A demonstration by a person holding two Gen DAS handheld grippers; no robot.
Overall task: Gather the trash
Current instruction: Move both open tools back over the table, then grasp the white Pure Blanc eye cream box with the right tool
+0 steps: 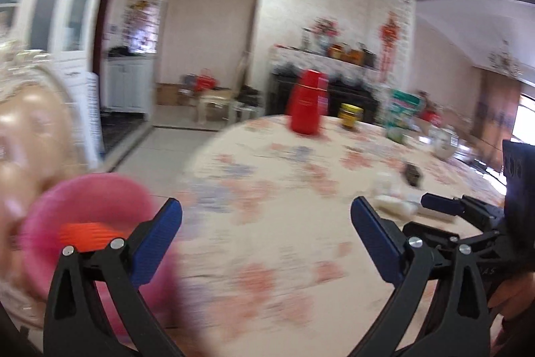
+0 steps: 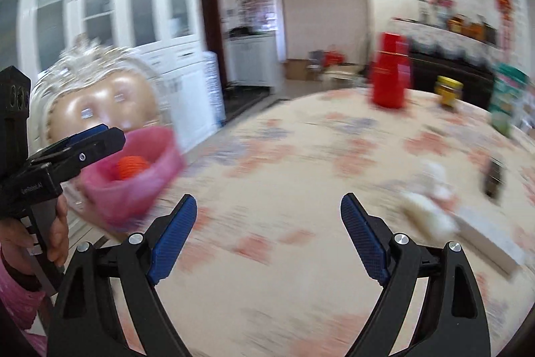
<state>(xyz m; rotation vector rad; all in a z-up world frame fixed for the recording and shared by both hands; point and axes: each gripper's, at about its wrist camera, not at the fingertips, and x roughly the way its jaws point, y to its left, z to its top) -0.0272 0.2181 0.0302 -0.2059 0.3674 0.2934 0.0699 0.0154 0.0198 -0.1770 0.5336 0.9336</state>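
Pink bin (image 2: pixel 133 169) at the table's (image 1: pixel 284 223) left edge, both our grippers spread wide and holding nothing.

We see the bin tilted, its mouth turned up towards us, an orange scrap (image 2: pixel 132 167) inside. White crumpled trash (image 2: pixel 428 209) lies right of our right gripper (image 2: pixel 269 236), its long axis hard to judge through motion blur. Beyond stand a red flask (image 1: pixel 309 102) and a yellow-lidded jar (image 1: pixel 350 116); a small dark object (image 2: pixel 494 176) is unreadable. Our left gripper (image 1: pixel 266 240) cuts off the bin's lower part.
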